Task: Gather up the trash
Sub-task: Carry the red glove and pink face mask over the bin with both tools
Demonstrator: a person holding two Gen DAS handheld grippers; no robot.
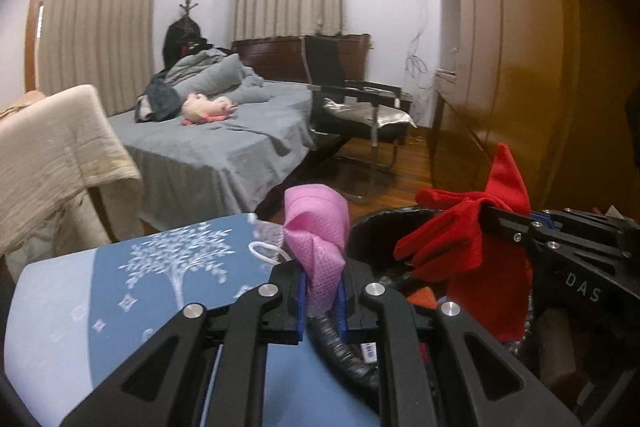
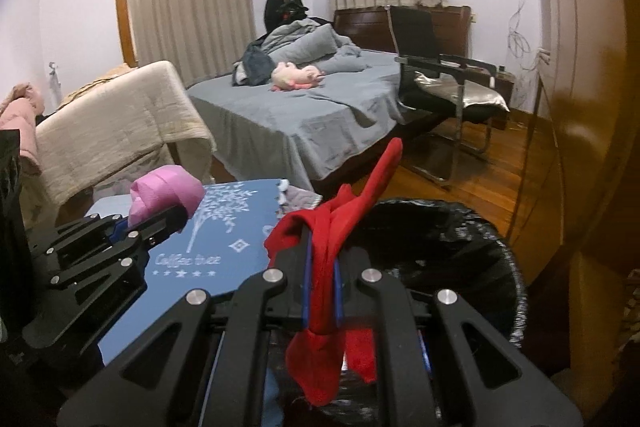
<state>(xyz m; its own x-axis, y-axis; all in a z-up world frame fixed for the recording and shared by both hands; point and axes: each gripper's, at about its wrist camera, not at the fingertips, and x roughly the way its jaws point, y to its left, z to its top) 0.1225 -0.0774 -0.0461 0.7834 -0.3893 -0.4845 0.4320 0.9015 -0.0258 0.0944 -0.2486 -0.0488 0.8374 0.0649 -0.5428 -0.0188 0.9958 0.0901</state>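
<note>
The bin (image 2: 460, 251) sits at my four o'clock, its depth hard to judge. My right gripper (image 2: 322, 283) pinches the red cloth (image 2: 320, 359) over it; my left gripper (image 1: 322, 301) clamps the pink cloth (image 1: 316, 231) at its rim, above the table (image 1: 132, 279) edge, so it may spill outside.

The left claw (image 1: 322, 301) pinches a pink mesh cloth (image 1: 318, 239) beside the black-lined bin (image 1: 370, 227), over which the right claw (image 1: 486, 217) clamps a red cloth (image 1: 472, 243)
</note>
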